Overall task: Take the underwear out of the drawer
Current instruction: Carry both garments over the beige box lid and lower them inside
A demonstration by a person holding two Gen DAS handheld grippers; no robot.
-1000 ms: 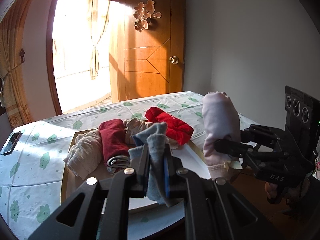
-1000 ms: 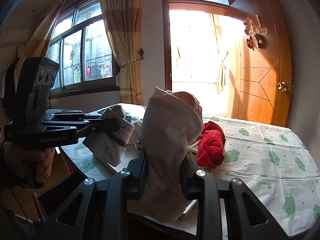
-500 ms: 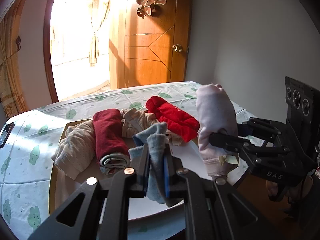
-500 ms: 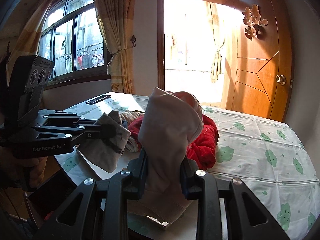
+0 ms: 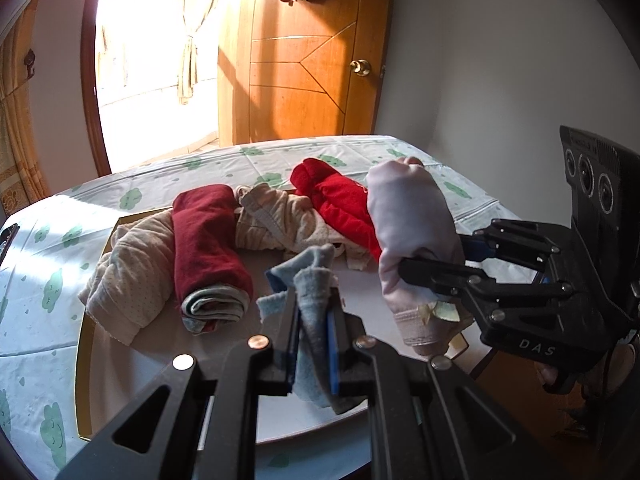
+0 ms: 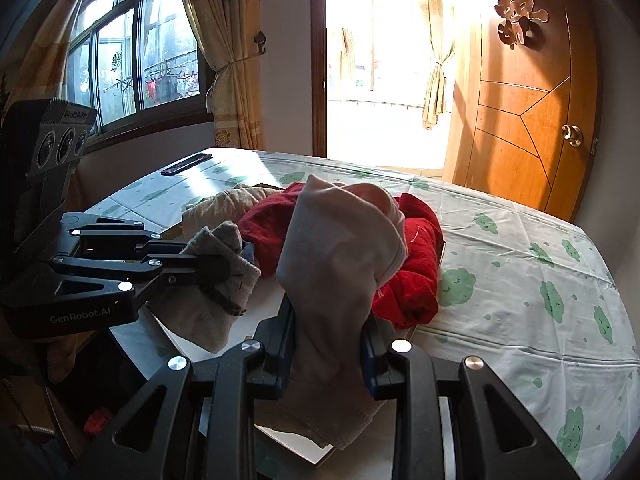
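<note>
My left gripper point(image 5: 314, 312) is shut on a grey-blue piece of underwear point(image 5: 316, 276) and holds it above a flat tray point(image 5: 132, 344) on the table. My right gripper point(image 6: 326, 322) is shut on a pale pink piece of underwear point(image 6: 340, 252), also over the tray; it shows in the left wrist view point(image 5: 408, 216) too. The left gripper and its grey piece point(image 6: 224, 276) show at the left of the right wrist view. On the tray lie rolled pieces: beige point(image 5: 132, 268), dark red point(image 5: 204, 236), striped beige point(image 5: 276, 220) and bright red point(image 5: 340, 204). No drawer is in view.
The table has a white cloth with green clouds point(image 6: 520, 280). A dark phone point(image 6: 186, 164) lies near its far left corner. A wooden door point(image 6: 532, 112), a bright doorway and a curtained window point(image 6: 132, 64) stand behind. The floor is below the table's near edge.
Both grippers have moved forward and lower over the tray with their pieces still held. The rolled pieces on the tray look nearer.
</note>
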